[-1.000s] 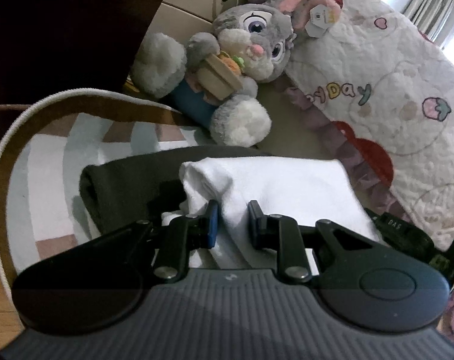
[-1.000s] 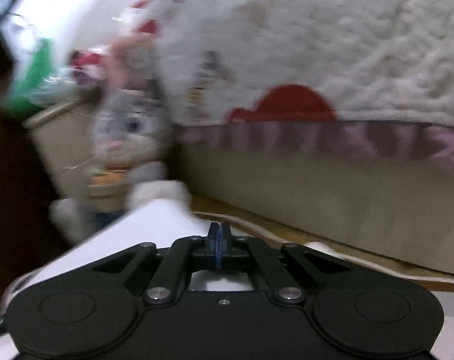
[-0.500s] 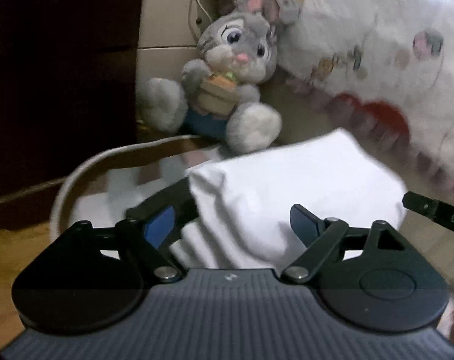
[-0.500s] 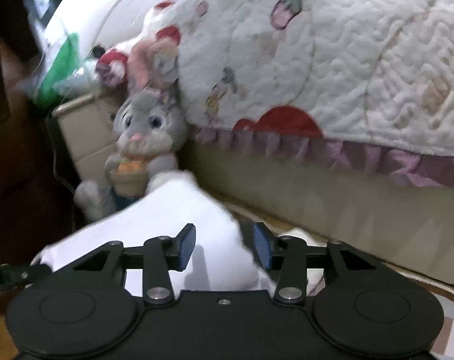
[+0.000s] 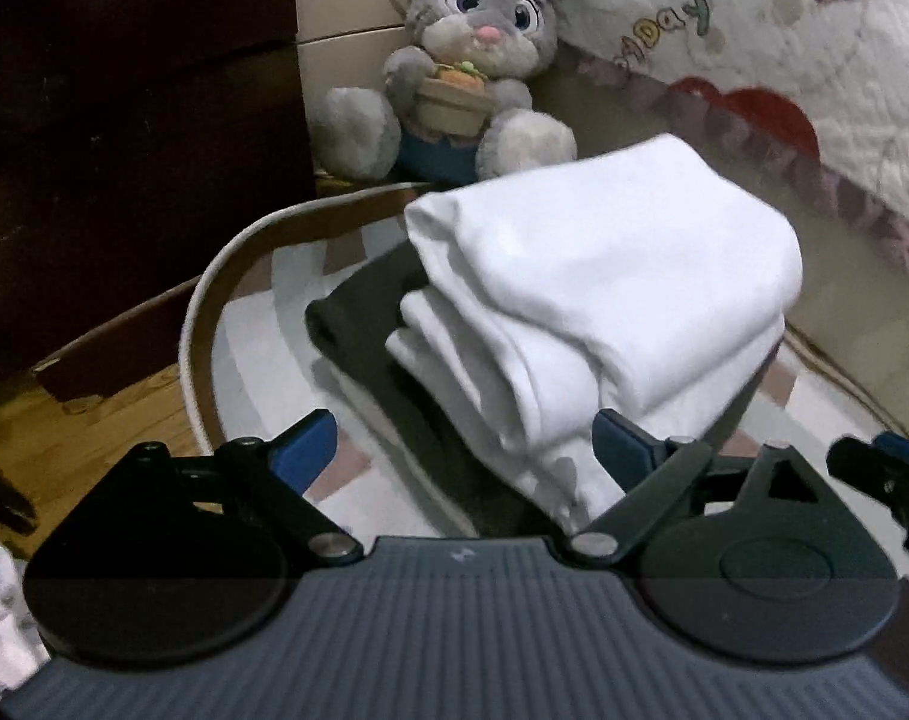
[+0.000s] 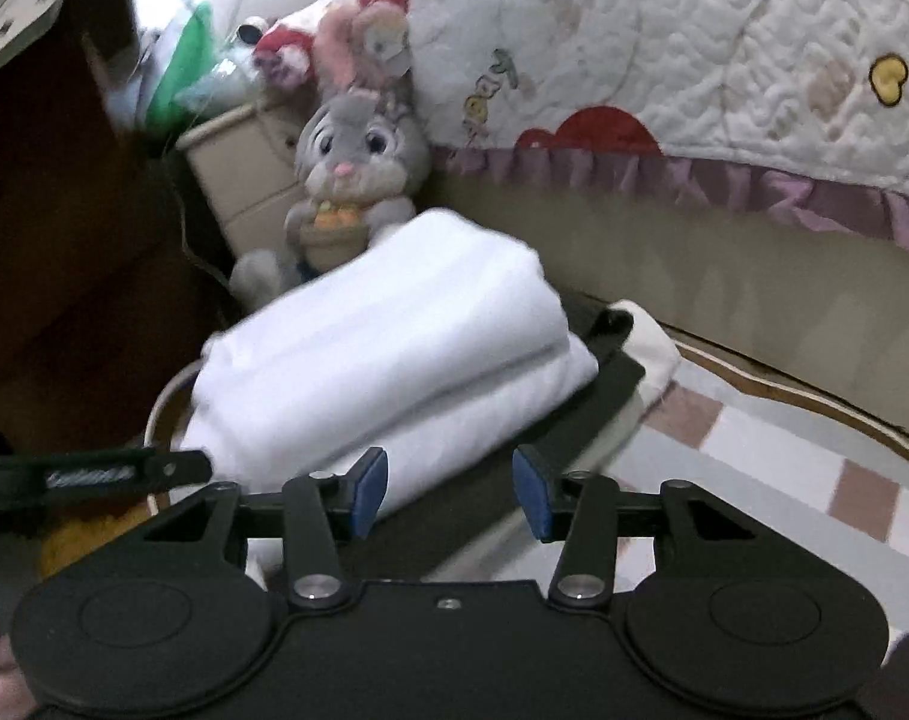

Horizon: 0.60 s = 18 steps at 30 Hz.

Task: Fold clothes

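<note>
From my left wrist I see a bedroom floor: a striped rug (image 5: 262,360) with a pale corded edge, a plush bunny (image 5: 466,60) sitting against a cream nightstand (image 5: 346,12), and a quilted bedspread (image 5: 784,60) hanging down on the right. The folded white garment (image 5: 604,312) lies on top of a folded dark garment (image 5: 370,354) on the rug. My left claw (image 5: 463,441) has just been opening and now stands wide; the near corner of the white bundle reaches in by its right pad, but nothing pinches it. The risk, as I judge it, is that this pad drags the loose layered edges as I pull away and the fold slumps off the dark piece. My other claw's tip (image 5: 874,474) shows at the right edge.

From my right wrist, the same bed skirt (image 6: 724,276) and bunny (image 6: 352,180) sit behind the stack. My right claw (image 6: 448,492) has also just been opening and stands partly apart, empty. The white garment (image 6: 388,360) lies ahead and to its left, close to the left pad; the dark garment (image 6: 604,378) runs under the gap. The bundle looks puffy and rounded, so I think a careless nudge here could roll it open.
</note>
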Each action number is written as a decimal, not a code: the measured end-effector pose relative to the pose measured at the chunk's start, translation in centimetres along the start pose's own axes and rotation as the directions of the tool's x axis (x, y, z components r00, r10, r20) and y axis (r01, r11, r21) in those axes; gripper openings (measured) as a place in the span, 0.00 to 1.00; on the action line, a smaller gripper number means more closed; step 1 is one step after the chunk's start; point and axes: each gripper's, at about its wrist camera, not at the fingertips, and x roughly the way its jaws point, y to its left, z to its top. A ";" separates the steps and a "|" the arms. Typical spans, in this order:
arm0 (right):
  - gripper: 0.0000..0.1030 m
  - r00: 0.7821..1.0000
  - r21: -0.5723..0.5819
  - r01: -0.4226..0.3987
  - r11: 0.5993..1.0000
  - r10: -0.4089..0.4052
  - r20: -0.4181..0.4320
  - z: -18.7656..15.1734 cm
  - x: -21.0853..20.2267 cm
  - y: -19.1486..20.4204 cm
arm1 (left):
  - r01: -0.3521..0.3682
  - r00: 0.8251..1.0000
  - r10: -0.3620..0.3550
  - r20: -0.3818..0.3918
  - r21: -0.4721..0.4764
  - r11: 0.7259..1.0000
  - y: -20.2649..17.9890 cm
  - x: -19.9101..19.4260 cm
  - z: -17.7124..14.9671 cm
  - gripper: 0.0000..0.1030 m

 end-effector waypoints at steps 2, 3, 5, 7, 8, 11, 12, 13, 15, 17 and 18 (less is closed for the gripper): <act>0.50 1.000 -0.025 0.010 1.000 -0.010 -0.021 -0.6 -1.2 0.6 | -0.035 0.999 0.034 0.028 0.050 0.998 -1.4 -1.6 -0.8 0.91; 0.50 0.999 -0.036 0.014 0.999 -0.015 -0.031 -0.9 -1.8 0.8 | -0.029 0.999 0.025 0.042 0.086 0.996 -2.0 -2.3 -1.4 0.92; 0.50 0.998 -0.058 0.023 0.998 -0.026 -0.050 -1.5 -2.9 1.3 | 0.000 0.999 -0.005 0.038 0.132 0.991 -3.2 -3.3 -2.2 0.94; 0.50 0.996 -0.080 0.055 0.995 -0.060 -0.070 -2.2 -4.1 1.8 | -0.010 0.999 0.004 0.043 0.148 0.989 -4.1 -4.4 -2.8 0.94; 0.51 0.992 -0.089 0.094 0.992 -0.101 -0.080 -2.6 -4.6 2.0 | -0.015 0.999 0.007 0.047 0.159 0.987 -4.4 -5.0 -3.2 0.95; 0.51 0.977 -0.102 0.183 0.978 -0.192 -0.088 -3.7 -6.6 2.3 | -0.013 0.999 0.005 0.045 0.172 0.985 -4.7 -6.5 -4.3 0.97; 0.51 0.976 -0.098 0.186 0.978 -0.195 -0.093 -4.1 -7.2 2.3 | -0.013 0.999 0.006 0.043 0.174 0.985 -4.7 -6.9 -4.6 0.97; 0.52 0.975 -0.094 0.188 0.978 -0.197 -0.098 -4.5 -7.9 2.3 | -0.002 0.999 -0.007 0.050 0.183 0.983 -4.8 -7.3 -4.7 0.97; 0.52 0.970 -0.085 0.207 0.975 -0.215 -0.112 -5.5 -9.0 2.3 | 0.026 0.997 -0.039 0.061 0.201 0.979 -5.1 -7.9 -4.8 0.97; 0.53 0.964 -0.073 0.237 0.969 -0.244 -0.107 -6.4 -10.0 2.3 | 0.028 0.998 -0.037 0.044 0.197 0.980 -5.2 -8.1 -5.0 0.97; 0.53 0.963 -0.060 0.246 0.968 -0.251 -0.101 -6.9 -10.5 2.3 | 0.024 0.999 -0.032 0.040 0.189 0.982 -5.1 -8.2 -5.3 0.98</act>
